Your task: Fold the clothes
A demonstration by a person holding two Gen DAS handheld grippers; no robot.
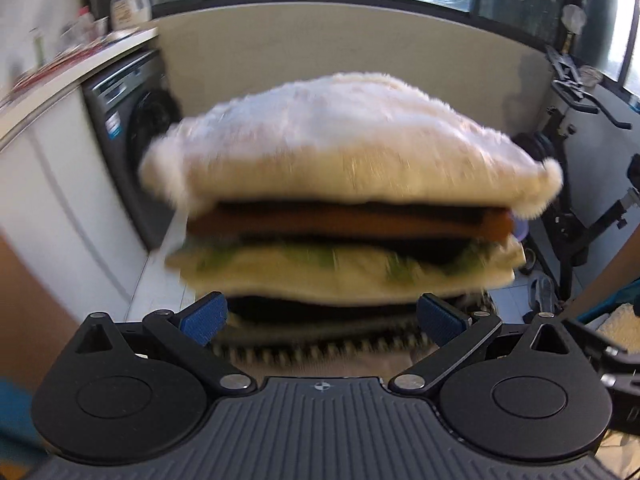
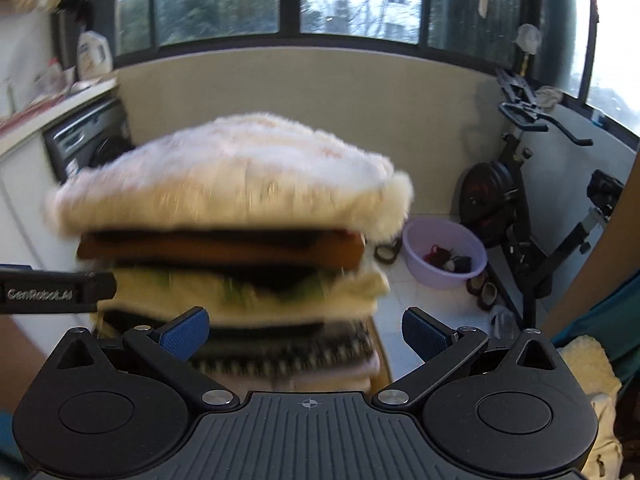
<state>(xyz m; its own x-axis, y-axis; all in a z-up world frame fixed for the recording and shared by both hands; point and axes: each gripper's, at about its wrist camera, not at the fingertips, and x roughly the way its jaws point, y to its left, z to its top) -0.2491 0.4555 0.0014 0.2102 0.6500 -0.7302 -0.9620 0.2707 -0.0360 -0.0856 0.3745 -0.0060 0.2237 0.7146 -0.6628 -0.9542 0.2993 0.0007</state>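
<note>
In front of the stack (image 1: 352,200), both grippers, left (image 1: 322,318) and right (image 2: 306,330), hang spread and empty; folding looks done, so next likely fetches another garment.

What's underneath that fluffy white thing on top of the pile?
Under the fluffy white garment lie folded layers: orange-brown, pale yellow, then black-and-white patterned. What supports the pile is hidden.
</note>
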